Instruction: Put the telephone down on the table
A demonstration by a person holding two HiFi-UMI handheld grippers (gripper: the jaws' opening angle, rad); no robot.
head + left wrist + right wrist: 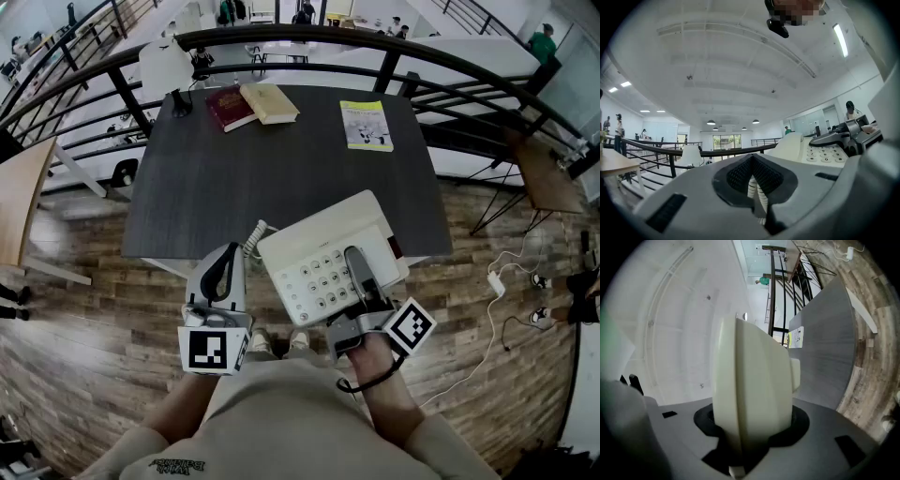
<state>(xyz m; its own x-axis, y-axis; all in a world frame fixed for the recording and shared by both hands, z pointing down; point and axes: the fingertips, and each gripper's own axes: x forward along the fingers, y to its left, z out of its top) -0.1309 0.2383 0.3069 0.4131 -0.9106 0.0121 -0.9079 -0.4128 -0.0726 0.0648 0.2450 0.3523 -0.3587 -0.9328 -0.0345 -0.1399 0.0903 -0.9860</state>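
Over the near edge of the table (281, 178), mid-carry: telephone (314, 246) aloft, clamped by its front rim in right gripper (359, 272), jaws half-spread on the casing; left gripper (228, 262) pinched on coiled cord (254, 234). Next, by the look of it: forward over bare tabletop, level, lower flat, then release.

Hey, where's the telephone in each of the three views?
Head view: telephone at lower centre, at the table's near edge, held by the right claw.
Left gripper view: far right, keypad showing; its cord is pinched in the left claw.
Right gripper view: centre, filling the picture.
Shared landmark: the black railing.
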